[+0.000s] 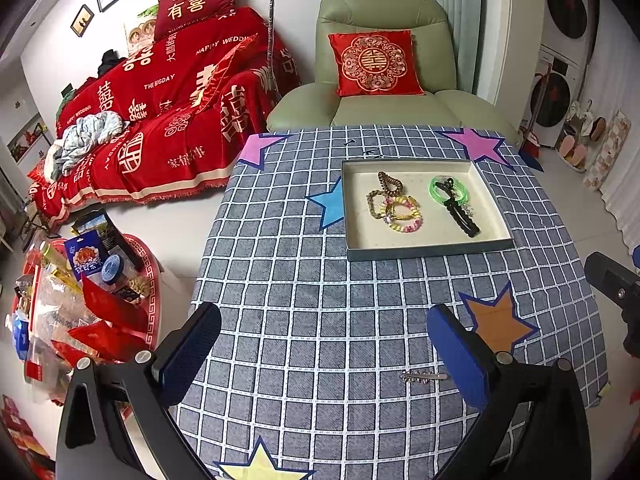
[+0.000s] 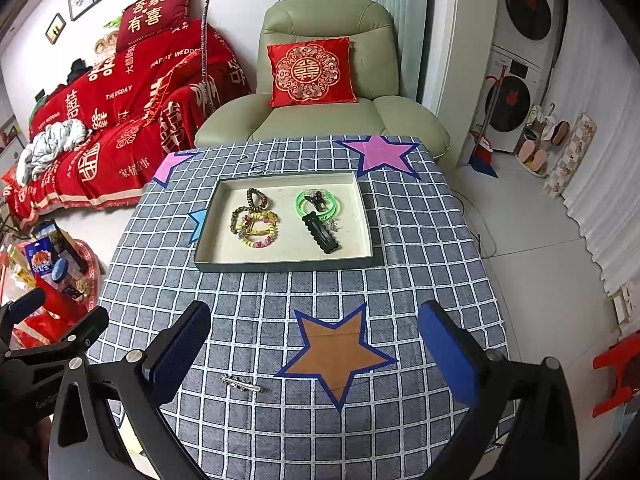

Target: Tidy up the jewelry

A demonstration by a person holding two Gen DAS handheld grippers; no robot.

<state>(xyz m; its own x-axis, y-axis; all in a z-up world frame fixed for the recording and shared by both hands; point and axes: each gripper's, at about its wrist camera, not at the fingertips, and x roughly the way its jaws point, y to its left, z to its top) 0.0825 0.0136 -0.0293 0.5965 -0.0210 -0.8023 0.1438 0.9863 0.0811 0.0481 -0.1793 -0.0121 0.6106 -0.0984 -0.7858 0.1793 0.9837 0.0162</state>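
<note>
A shallow grey tray [image 1: 430, 254] [image 2: 280, 266] sits on the checked tablecloth. It holds beaded bracelets [image 1: 400, 210] [image 2: 256, 220], green bangles [image 1: 450, 190] [image 2: 320, 202] and black hair clips [image 1: 462, 214] [image 2: 320, 232]. A silver hair clip [image 1: 424, 376] [image 2: 242, 385] lies loose on the cloth near the front, beside an orange star patch [image 1: 496, 320] [image 2: 338, 350]. My left gripper [image 1: 324, 356] is open and empty above the cloth, the clip by its right finger. My right gripper [image 2: 314, 354] is open and empty, the clip by its left finger.
A green armchair [image 1: 384, 80] with a red cushion stands behind the table. A red-covered sofa [image 1: 160, 112] is at the left. A red tray of snacks [image 1: 80, 300] sits low at the left. Washing machines [image 2: 516, 80] stand at the right.
</note>
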